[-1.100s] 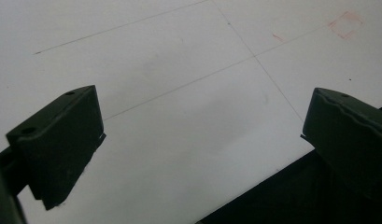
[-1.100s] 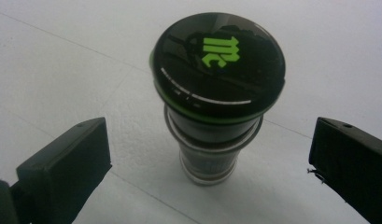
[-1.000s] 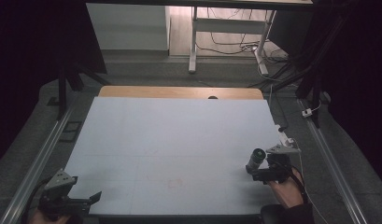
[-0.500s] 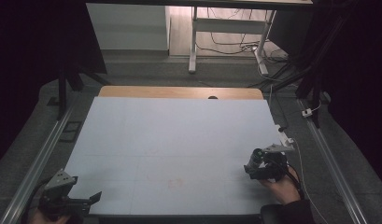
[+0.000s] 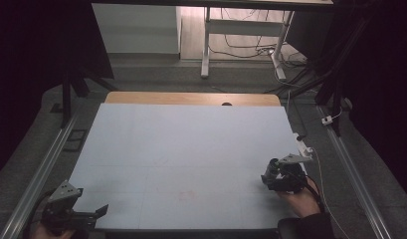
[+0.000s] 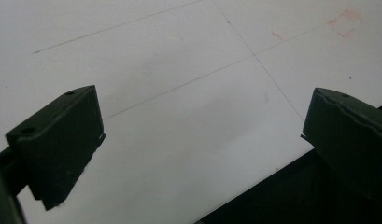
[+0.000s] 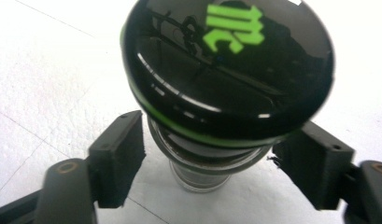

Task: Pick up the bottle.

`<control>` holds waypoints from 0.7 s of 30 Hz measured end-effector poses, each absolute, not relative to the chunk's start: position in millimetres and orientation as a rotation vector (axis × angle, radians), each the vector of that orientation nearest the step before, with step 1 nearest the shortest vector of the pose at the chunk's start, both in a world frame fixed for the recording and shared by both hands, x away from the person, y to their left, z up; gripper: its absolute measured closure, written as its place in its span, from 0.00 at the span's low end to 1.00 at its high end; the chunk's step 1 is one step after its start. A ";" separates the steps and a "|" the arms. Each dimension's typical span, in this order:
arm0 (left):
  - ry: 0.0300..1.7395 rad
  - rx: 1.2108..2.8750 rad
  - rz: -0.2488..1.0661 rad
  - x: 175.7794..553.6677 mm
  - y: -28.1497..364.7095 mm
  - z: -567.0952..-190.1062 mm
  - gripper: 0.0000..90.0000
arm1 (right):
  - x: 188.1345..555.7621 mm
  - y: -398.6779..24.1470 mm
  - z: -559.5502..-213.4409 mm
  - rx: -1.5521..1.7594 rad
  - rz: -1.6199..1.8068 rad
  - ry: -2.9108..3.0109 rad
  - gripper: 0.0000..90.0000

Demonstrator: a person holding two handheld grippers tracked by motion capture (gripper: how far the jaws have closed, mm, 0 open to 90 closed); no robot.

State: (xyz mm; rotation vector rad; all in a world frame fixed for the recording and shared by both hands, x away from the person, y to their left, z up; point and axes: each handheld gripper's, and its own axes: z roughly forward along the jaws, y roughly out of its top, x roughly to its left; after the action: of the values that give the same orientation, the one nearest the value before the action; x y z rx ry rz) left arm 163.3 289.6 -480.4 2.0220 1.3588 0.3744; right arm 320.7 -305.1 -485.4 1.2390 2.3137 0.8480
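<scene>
Fig.: right gripper [image 7: 209,161], jaws just closing, straddles upright bottle [image 7: 226,79]; pads not clearly touching. Left gripper [image 5: 99,211] apart, far off.

**Inspector A:** Classification of premises?

**Inspector B:** A lab or test bay, not a home. The worktable [image 5: 191,149] is a bare pale board with thin ruled grid lines, and a wooden strip [image 5: 191,98] runs along its edge farthest from the left gripper [image 5: 79,214].

**Inspector A:** Supporting evidence?

**Inspector B:** Metal rails [image 5: 39,174] flank the table outboard of each gripper. Beyond the table's far edge, loose cables [image 5: 251,52] lie on the floor around a white desk frame [image 5: 207,45]. Dark drapes, probably blackout cloth, hang on both sides; the light is too dim to be sure.
</scene>
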 end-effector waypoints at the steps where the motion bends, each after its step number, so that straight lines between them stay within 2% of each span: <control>1: 1.359 2.022 0.374 163.3 289.6 -480.4 0.00 | 320.8 -305.2 -485.0 1.241 0.848 2.313 0.31; 10: 1.364 2.021 0.373 163.5 289.8 -480.4 0.00 | 321.9 -307.0 -485.7 1.227 0.847 2.328 0.45; 14: 1.364 2.021 0.373 163.6 289.7 -480.5 0.00 | 322.0 -307.9 -485.0 1.224 0.865 2.337 0.58; 21: 1.365 2.021 0.371 163.8 289.8 -480.6 0.00 | 321.0 -306.7 -484.6 1.214 0.857 2.339 0.59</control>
State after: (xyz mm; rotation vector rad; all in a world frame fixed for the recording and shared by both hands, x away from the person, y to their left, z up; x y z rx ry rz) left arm 163.8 289.8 -480.6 2.0213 1.3650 0.3712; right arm 321.0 -306.7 -484.6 1.2142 2.3386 0.8573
